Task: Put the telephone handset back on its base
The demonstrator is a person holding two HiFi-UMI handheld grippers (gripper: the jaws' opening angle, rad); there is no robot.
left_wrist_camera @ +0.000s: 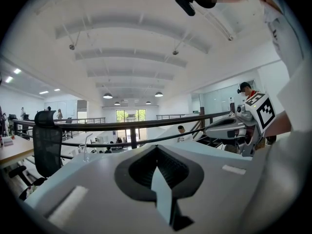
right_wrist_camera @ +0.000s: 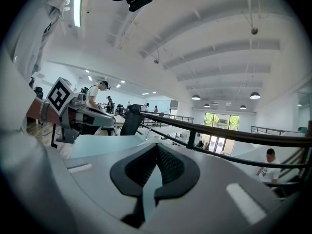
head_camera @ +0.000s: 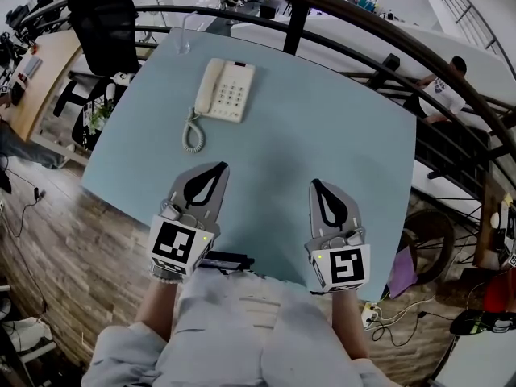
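Note:
A cream telephone (head_camera: 228,90) lies at the far left of the pale blue table (head_camera: 322,127). Its handset (head_camera: 209,87) rests along the left side of the base, and the coiled cord (head_camera: 192,132) hangs toward me. My left gripper (head_camera: 221,167) hovers over the table's near part, shut and empty, well short of the phone. To its right, my right gripper (head_camera: 315,185) is likewise shut with nothing in it. Each gripper view shows its own closed jaws, the left gripper (left_wrist_camera: 156,147) and the right gripper (right_wrist_camera: 157,145), with the other gripper off to the side. The phone is hidden in both.
A black office chair (head_camera: 103,22) stands beyond the table's far left corner. A clear glass (head_camera: 184,45) sits at the far edge. A dark curved railing (head_camera: 339,10) runs behind the table. A small black object (head_camera: 227,261) lies at the near edge.

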